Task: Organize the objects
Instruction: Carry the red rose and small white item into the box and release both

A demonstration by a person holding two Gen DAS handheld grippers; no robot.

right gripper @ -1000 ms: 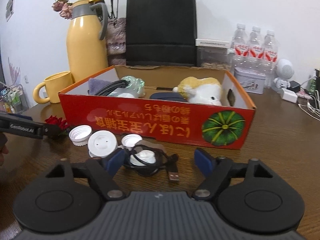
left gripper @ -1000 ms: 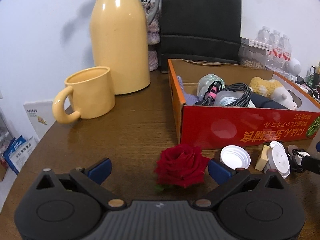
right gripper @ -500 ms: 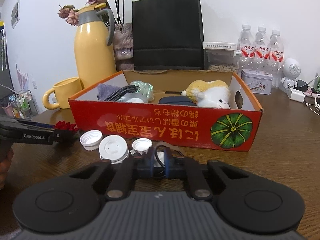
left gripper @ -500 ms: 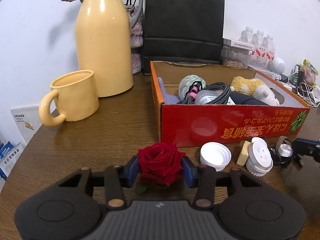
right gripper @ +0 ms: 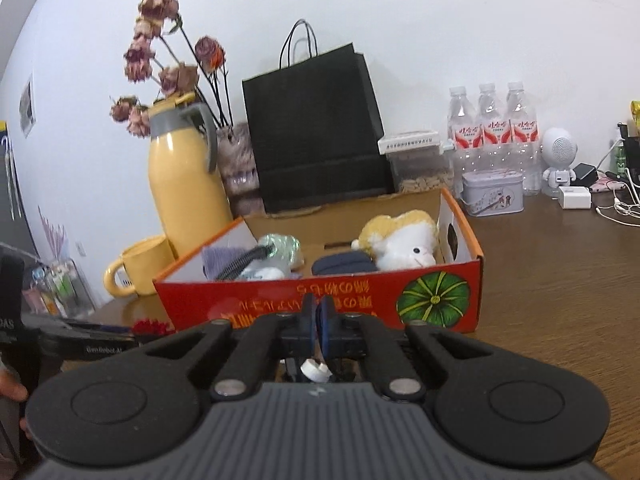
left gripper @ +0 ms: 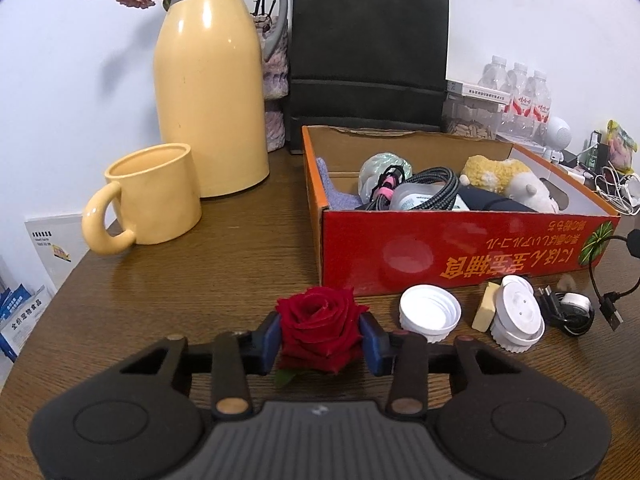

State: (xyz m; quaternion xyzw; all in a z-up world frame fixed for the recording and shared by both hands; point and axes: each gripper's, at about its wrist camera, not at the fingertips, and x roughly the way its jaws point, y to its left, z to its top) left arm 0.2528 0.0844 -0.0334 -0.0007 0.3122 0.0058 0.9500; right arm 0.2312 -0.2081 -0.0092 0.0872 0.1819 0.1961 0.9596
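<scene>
While the left hand-held gripper (left gripper: 323, 334) is closing on the rose (left gripper: 320, 330), only the right view shows the right hand-held gripper (right gripper: 317, 322) pressed together, a cable (right gripper: 316, 370) dangling beneath.

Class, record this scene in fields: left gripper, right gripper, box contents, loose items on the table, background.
Left gripper: jaws closing, pads touching the red rose between them
Right gripper: shut, apparently pinching the black cable
Box contents: red box holds plush toy, braided cable, other items
Loose on table: white caps before the box
Background: yellow mug beside yellow flask
</scene>
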